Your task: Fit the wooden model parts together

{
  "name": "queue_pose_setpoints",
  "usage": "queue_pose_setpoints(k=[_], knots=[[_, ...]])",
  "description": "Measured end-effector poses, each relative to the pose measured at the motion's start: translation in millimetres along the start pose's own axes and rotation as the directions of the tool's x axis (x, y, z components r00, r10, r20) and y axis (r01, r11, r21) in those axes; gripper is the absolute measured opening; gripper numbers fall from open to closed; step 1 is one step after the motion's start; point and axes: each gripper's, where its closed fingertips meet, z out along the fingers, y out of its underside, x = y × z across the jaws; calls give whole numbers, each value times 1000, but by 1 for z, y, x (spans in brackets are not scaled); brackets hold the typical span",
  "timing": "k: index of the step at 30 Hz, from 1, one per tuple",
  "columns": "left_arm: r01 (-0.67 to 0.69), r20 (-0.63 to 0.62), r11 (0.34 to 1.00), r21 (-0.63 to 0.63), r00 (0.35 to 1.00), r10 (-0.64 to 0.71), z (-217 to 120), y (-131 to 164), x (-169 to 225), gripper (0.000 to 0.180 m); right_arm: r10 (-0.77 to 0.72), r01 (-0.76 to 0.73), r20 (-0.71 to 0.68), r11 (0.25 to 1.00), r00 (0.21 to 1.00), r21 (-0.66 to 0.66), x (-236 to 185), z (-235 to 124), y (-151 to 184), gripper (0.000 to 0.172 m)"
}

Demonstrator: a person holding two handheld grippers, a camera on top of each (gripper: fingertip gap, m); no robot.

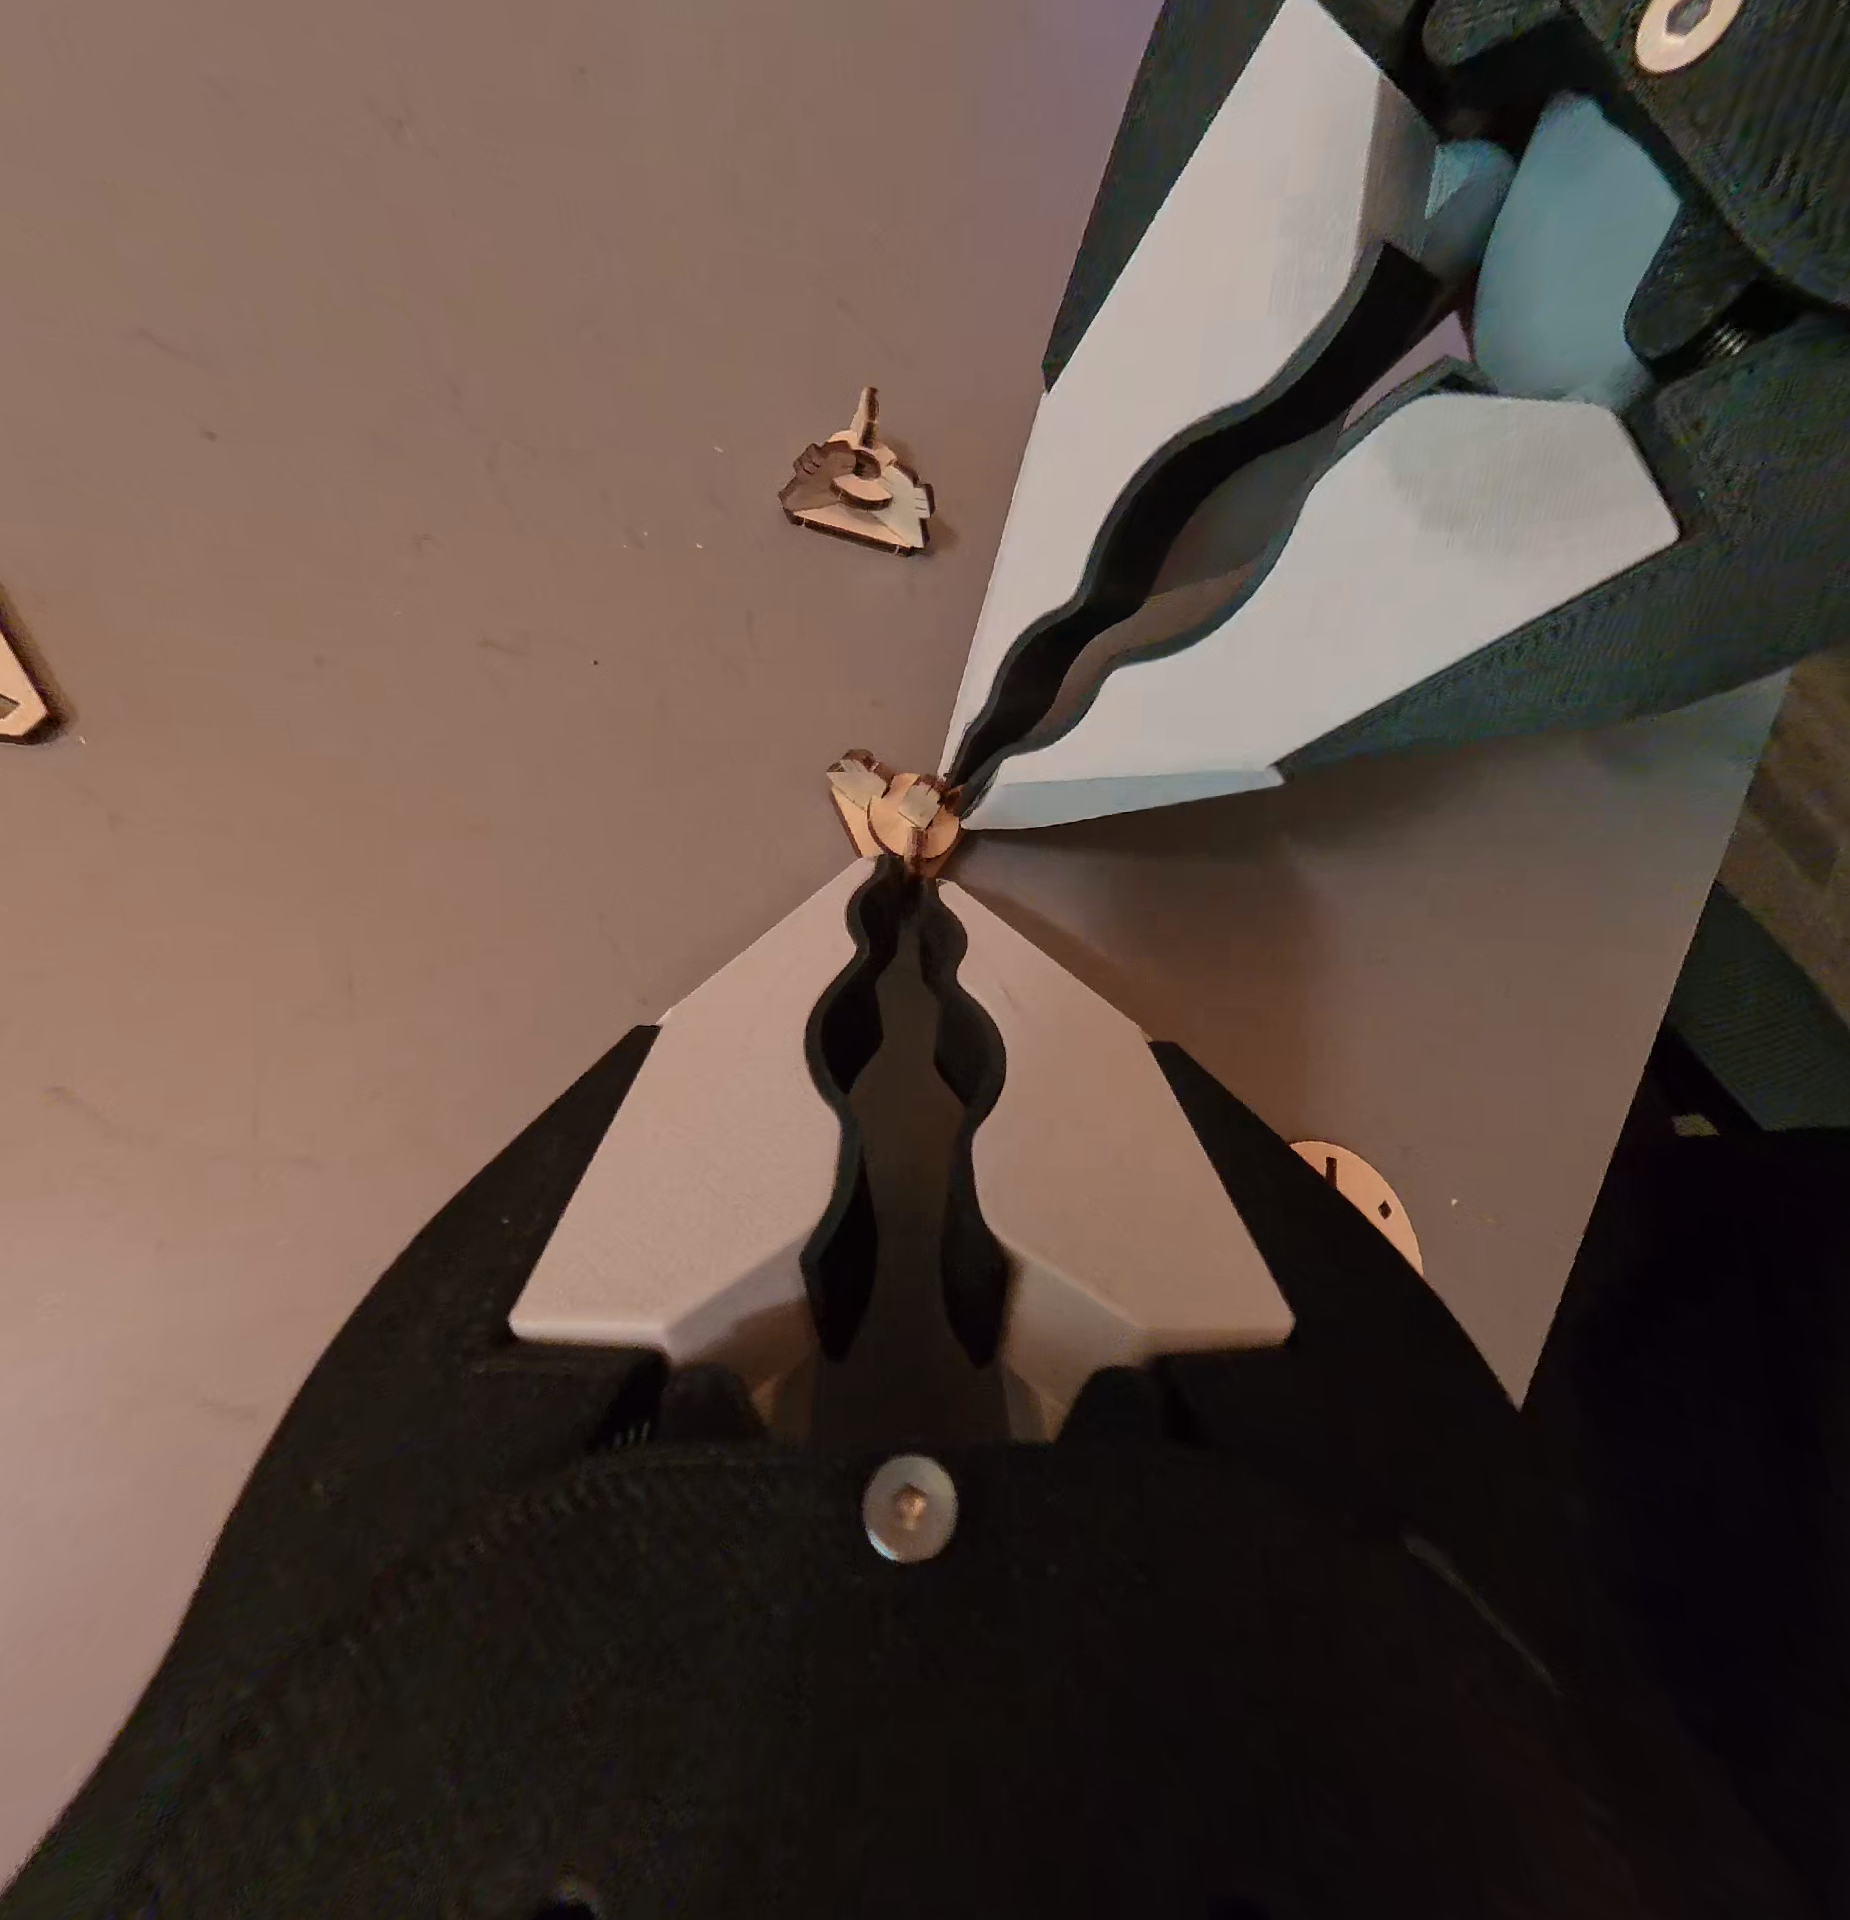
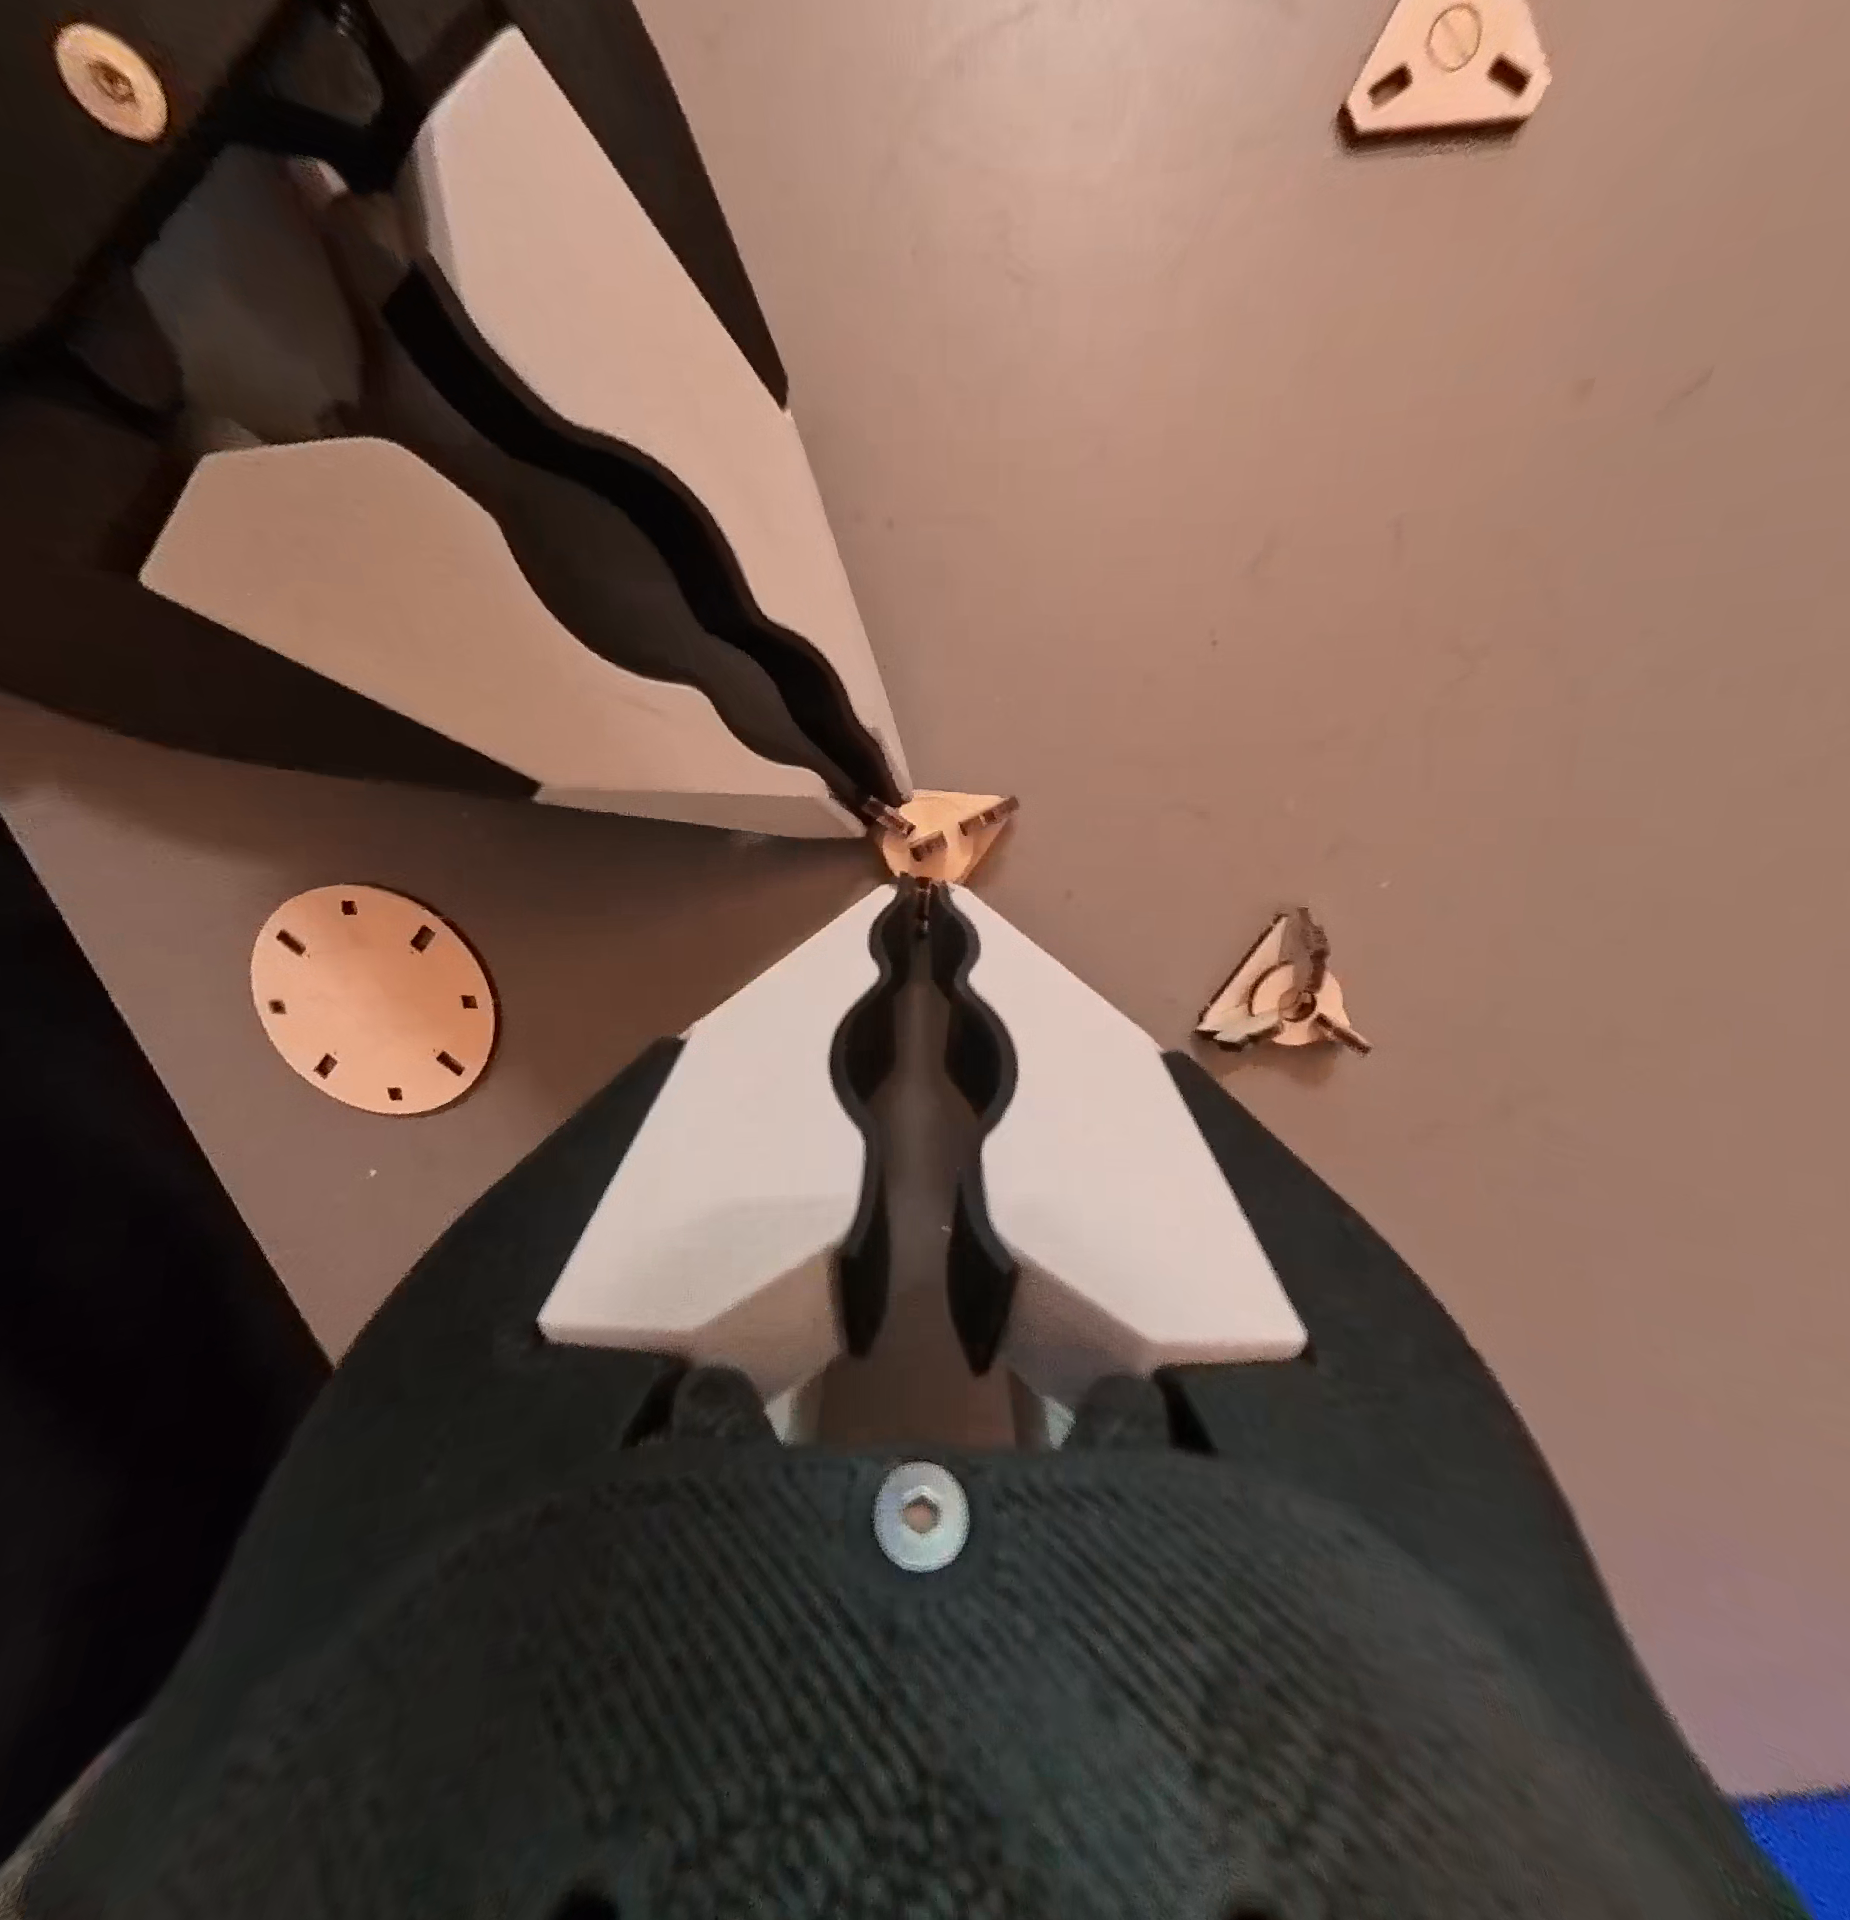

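Both grippers meet at one small wooden assembly [image 1: 893,816], a light plywood piece made of a triangle plate, a round disc and thin slotted tabs, held above the brown table [image 1: 381,312]. The left gripper [image 1: 905,876] has its fingertips pressed together on a thin tab at the near edge of the piece. The right gripper [image 2: 923,891] likewise pinches a thin dark-edged tab that pokes from the underside of the piece. Each wrist view shows the other gripper coming in from an upper corner, its tips closed on the same piece from another side. The left wrist view shows the face of the piece with pale strips lying across the disc, while the right wrist view shows the opposite face, with three short tabs standing out of the disc [image 2: 926,842] and one corner of the triangle pointing right. Only the right wrist view gives a full look at the round wooden disc with slots [image 2: 373,1001] lying flat on the table to the left, seen in the left wrist view only as a sliver behind the gripper body, and at a flat triangle plate with cut-outs [image 2: 1449,78] at the top. A second small assembly [image 1: 856,488] lies on the table well apart from the grippers and shows in both views
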Motion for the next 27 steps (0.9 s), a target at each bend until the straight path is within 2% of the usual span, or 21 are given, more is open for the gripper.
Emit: queue_pose_setpoints(k=[5, 10, 12, 15, 16, 17, 18, 21, 25, 27], knots=[[11, -19, 1000, -4, 1000, -11, 0, 1, 0, 3, 32, -29, 36, 997, 999, -76, 0, 2, 1, 0], [-1, -17, 1000, -5, 1000, 1, 0, 1, 0, 3, 4, -6, -23, 996, 1000, -89, 0, 3, 2, 0], [3, -28, 1000, -5, 1000, -3, 0, 0, 0, 3, -2, 1, -38, 1000, 999, -24, 1, 3, 2, 0], [-8, -26, 1000, -5, 1000, 8, 0, 0, 1, 3, -106, 111, -110, 993, 988, 42, -1, 1, 5, 3], [-20, -9, 1000, -2, 1000, 20, 0, 0, 1, 2, -119, 125, -131, 991, 984, 37, -3, 0, 8, 9], [-34, 4, 999, -3, 999, 34, 0, 0, 1, 2, -135, 144, -148, 988, 980, 47, -5, -2, 10, 28], [-48, 17, 999, -4, 999, 48, 0, 0, 1, 2, -145, 160, -168, 984, 975, 83, -8, -6, 11, 35], [-70, 36, 998, -7, 997, 70, 0, 1, 1, 2, -105, 156, -203, 955, 974, 252, -11, -22, 9, 30], [-47, 13, 999, -5, 999, 47, 0, 0, 1, 2, -18, 91, -184, 915, 983, 394, -13, -32, 20, 34], [-35, 3, 999, -4, 999, 35, 0, 0, 1, 2, -14, 102, -176, 861, 984, 498, -19, -39, 19, 34]])
